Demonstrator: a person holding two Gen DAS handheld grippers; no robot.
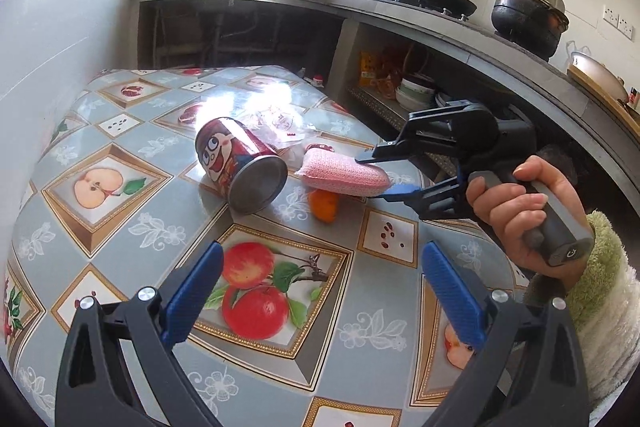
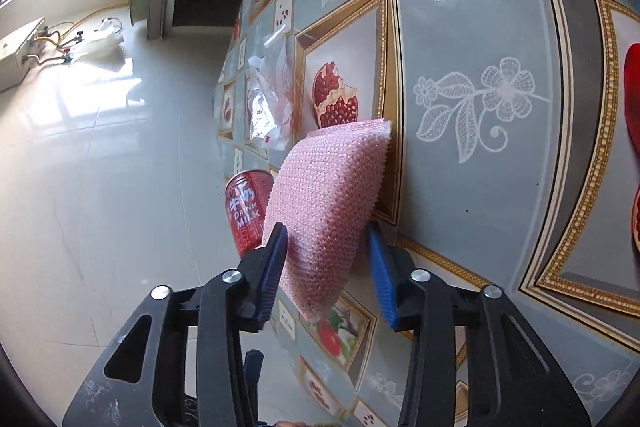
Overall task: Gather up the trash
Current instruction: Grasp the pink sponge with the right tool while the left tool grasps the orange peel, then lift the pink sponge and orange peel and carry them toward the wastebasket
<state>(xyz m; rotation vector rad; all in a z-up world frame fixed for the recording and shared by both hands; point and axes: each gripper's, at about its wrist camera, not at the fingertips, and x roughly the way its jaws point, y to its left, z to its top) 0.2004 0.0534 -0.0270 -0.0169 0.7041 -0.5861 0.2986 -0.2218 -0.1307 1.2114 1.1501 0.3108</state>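
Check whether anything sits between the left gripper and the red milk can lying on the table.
Nothing visible does. The left gripper is open and empty, and only bare tablecloth lies between it and the red milk can. The pink sponge, between the right gripper's jaws, and an orange scrap lie to the can's right, off that line.

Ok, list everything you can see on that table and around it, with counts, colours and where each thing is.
Milk can: one, red with a cartoon face, lying on its side mid-table.
Sponge: one, pink mesh, between the right gripper's fingers, beside the can.
Orange piece: one, orange, under the sponge; what it is, unclear.
Plastic bag: one, clear, crumpled behind the can.
Tablecloth: one, grey-blue with fruit pictures.
Pots: dark, on the counter at the back.
Bowls: stacked, pale, on the shelf below the counter.
Left gripper: one, black with blue fingers, open, over the table.
Right gripper: one, closed on the sponge.
Hand: one, in a fuzzy sleeve.
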